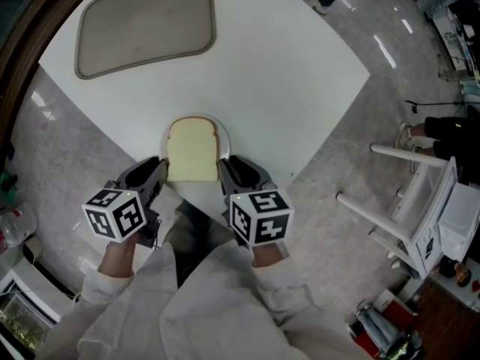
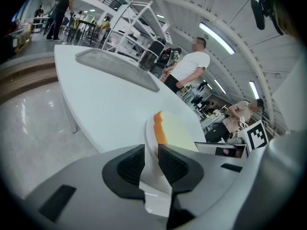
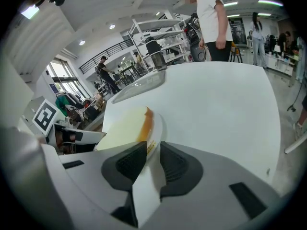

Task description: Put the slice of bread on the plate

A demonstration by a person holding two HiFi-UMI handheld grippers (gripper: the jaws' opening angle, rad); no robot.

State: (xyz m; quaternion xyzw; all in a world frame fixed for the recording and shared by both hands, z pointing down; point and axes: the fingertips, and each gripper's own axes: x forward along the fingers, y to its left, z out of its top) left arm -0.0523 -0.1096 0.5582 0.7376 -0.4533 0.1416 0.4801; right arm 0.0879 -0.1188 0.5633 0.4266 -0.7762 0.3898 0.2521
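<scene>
A slice of white bread (image 1: 193, 151) with a tan crust lies flat on a small white plate (image 1: 224, 136) at the near corner of the white table (image 1: 285, 66). My left gripper (image 1: 159, 174) is shut on the plate's left rim, and my right gripper (image 1: 227, 172) is shut on its right rim. In the left gripper view the plate rim (image 2: 149, 137) runs between the jaws of the left gripper (image 2: 151, 159), with the bread (image 2: 176, 132) just beyond. In the right gripper view the plate rim (image 3: 157, 132) sits between the jaws of the right gripper (image 3: 153, 159), beside the bread (image 3: 123, 129).
A grey rounded tray (image 1: 146, 25) lies at the table's far left. A white rack (image 1: 409, 205) stands on the floor to the right. A person in a white shirt (image 2: 189, 66) stands beyond the table, the same person (image 3: 213, 18) showing in the right gripper view.
</scene>
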